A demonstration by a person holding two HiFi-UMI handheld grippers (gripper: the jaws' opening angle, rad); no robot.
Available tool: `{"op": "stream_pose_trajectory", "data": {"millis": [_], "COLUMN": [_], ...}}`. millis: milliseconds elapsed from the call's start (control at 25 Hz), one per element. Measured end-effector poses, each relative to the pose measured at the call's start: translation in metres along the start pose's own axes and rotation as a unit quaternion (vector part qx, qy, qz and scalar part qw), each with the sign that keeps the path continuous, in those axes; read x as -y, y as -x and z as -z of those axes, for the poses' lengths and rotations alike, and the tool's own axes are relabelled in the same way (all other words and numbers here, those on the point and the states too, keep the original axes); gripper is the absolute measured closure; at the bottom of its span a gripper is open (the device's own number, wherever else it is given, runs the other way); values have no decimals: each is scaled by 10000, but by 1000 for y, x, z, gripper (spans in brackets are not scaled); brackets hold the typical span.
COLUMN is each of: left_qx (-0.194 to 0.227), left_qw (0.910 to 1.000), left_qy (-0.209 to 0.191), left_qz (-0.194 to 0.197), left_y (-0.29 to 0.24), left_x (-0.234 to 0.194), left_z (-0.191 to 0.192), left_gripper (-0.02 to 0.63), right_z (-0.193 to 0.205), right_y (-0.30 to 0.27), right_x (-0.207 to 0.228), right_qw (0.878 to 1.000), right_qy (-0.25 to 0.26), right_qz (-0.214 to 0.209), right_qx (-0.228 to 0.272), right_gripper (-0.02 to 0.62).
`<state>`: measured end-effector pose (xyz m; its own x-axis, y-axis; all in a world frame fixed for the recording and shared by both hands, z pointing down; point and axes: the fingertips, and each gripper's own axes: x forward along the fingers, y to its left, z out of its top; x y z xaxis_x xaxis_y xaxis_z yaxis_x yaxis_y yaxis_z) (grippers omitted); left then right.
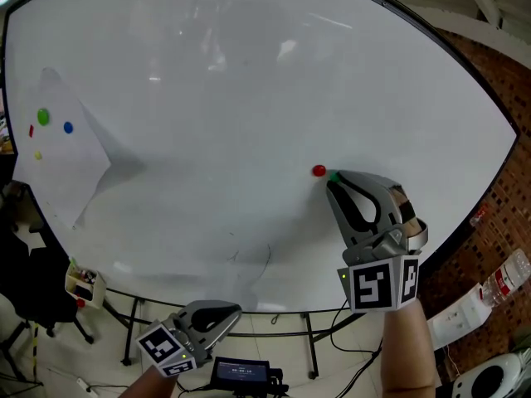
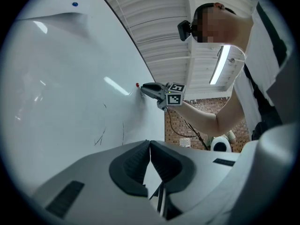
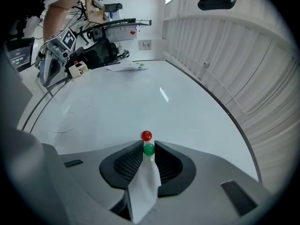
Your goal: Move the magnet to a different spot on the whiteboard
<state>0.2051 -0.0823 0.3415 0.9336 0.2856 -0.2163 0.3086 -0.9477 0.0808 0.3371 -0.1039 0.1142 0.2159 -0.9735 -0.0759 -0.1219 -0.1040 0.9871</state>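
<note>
My right gripper [image 3: 149,145] pinches the green magnet [image 3: 148,149] between its fingertips, by the sides; it is light, hard, probably slippery.

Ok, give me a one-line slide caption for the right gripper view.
Right gripper closed on a green magnet at the whiteboard, a red magnet just beyond its jaw tips.

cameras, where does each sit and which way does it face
Head view: on the person's head, facing the whiteboard; left gripper, right gripper and forearms show.
Left gripper view: on the left gripper, jaws together, looking along the whiteboard at the right gripper and forearm.
Right gripper view: on the right gripper, jaws closed on the green magnet beside the red magnet.
Shared: all three show the red magnet.
</note>
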Motion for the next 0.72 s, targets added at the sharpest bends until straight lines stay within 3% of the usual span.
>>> {"op": "stream_pose_trajectory", "data": {"millis": [720], "left_qx": [-11], "left_qw": [10000], "left_qy": [13], "left_qz": [72], "left_y": [8], "left_x": [3], "left_z": [1], "left_gripper": [577], "right_z": [10], "right_y": [-5], "right_x": [-1], "right_qw": [9993], "right_qy": [-70], "right_qz": [-74], "right_qx": [-372], "right_gripper": [489]}}
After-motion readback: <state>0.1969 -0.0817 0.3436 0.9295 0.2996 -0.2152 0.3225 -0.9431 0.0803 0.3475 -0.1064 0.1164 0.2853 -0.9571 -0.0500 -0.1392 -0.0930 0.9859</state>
